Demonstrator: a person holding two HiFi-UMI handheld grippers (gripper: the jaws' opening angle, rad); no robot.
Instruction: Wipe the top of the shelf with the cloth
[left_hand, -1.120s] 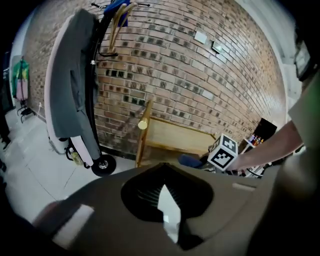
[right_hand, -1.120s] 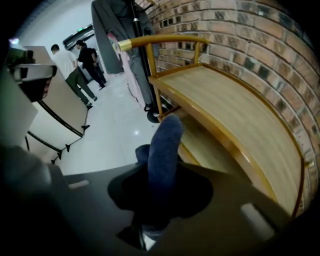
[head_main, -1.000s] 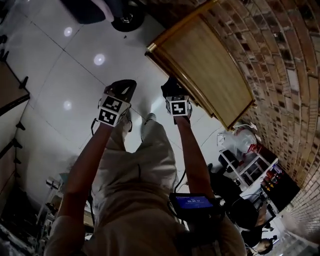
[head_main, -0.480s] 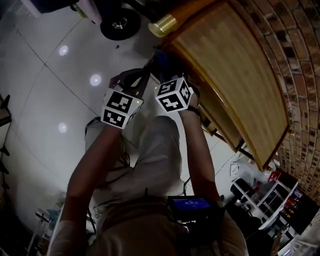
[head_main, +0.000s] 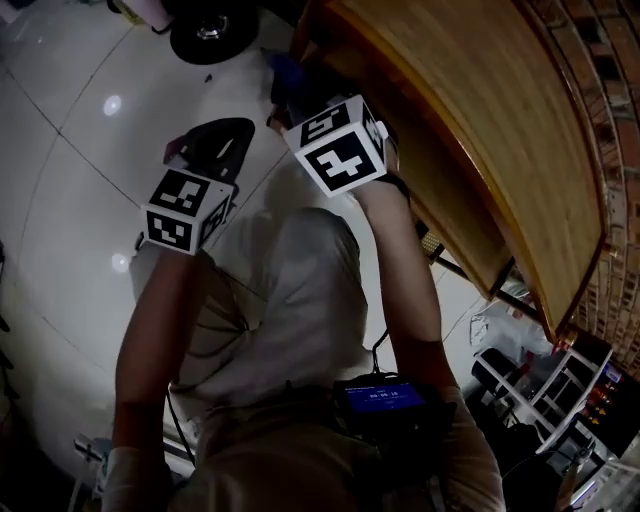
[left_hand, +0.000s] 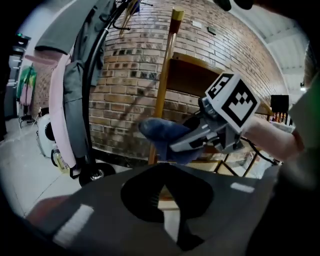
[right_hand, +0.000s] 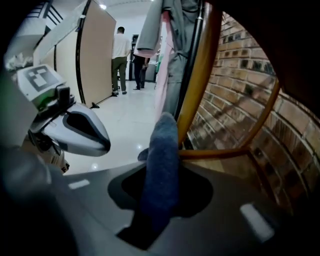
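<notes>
Both grippers now sit closer to the shelf than a second ago, and its wooden top fills more of the head view.

- Right gripper (head_main: 296, 98): jaws clamped on a blue cloth (head_main: 287, 72). In its own view the cloth (right_hand: 163, 160) stands upright out of the jaws, just beside the shelf's corner post (right_hand: 199, 75). Contact with the post cannot be told.
- Cloth, from the left gripper view (left_hand: 161, 133): held in front of the post, below the top board, not on the shelf top (head_main: 480, 120).
- Left gripper (left_hand: 161, 186): jaws together at the tips, nothing between them. In the head view it hangs over the white tiled floor (head_main: 70, 150), left of the right gripper and apart from the shelf.
- Brick wall (left_hand: 125, 95): behind the shelf.
- Coat stand (left_hand: 87, 100): left of the shelf, hung with grey and pink garments, on a dark round base (head_main: 205, 28).
- Two persons (right_hand: 120, 60): far off across the room, standing.
</notes>
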